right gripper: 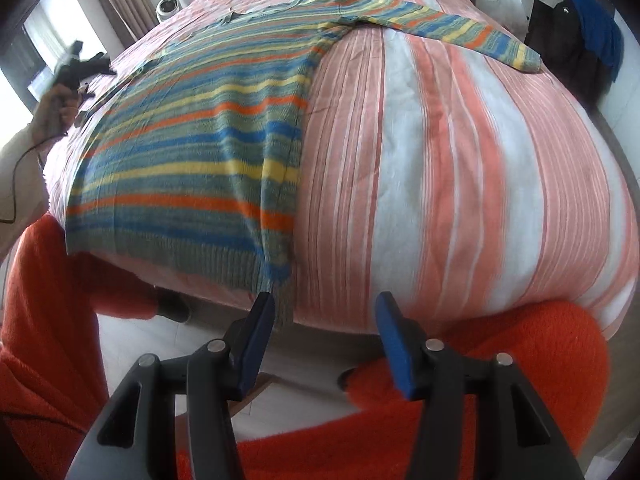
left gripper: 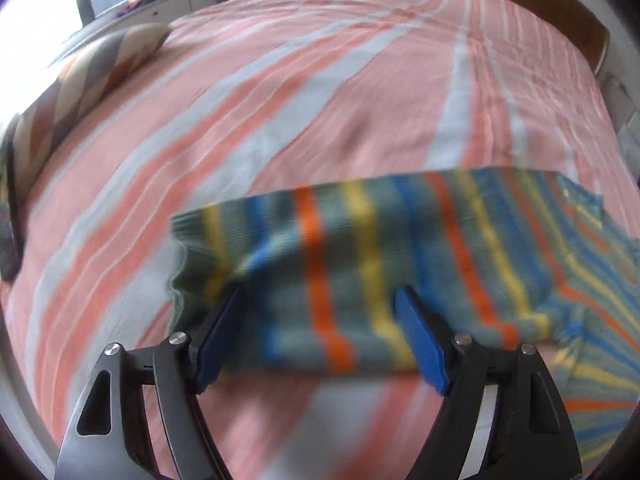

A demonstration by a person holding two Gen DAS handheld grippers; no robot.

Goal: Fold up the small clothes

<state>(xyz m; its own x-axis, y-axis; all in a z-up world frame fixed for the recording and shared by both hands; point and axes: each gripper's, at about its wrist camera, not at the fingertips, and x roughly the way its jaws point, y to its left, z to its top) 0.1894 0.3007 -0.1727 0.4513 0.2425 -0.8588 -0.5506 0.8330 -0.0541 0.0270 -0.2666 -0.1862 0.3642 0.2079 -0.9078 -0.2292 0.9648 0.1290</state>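
A striped knit sweater (right gripper: 200, 140) in grey-green, blue, yellow and orange lies flat on the bed. One sleeve (right gripper: 460, 32) stretches out to the far right; the other sleeve (left gripper: 340, 252) lies out sideways in the left wrist view. My left gripper (left gripper: 320, 296) is open, its blue fingers (left gripper: 420, 336) straddling that sleeve just above it. It also shows far left in the right wrist view (right gripper: 80, 66), held in a hand. My right gripper (right gripper: 324, 304) is open and empty at the bed's near edge, its left finger beside the sweater's hem corner (right gripper: 276, 276).
The bed has a pink and white striped cover (right gripper: 460, 180). A striped pillow (left gripper: 92, 76) lies at its far left. The wooden headboard (left gripper: 580, 20) is behind. The person's orange sleeves (right gripper: 480, 380) are below the right gripper. A dark bag (right gripper: 580, 40) is off the bed.
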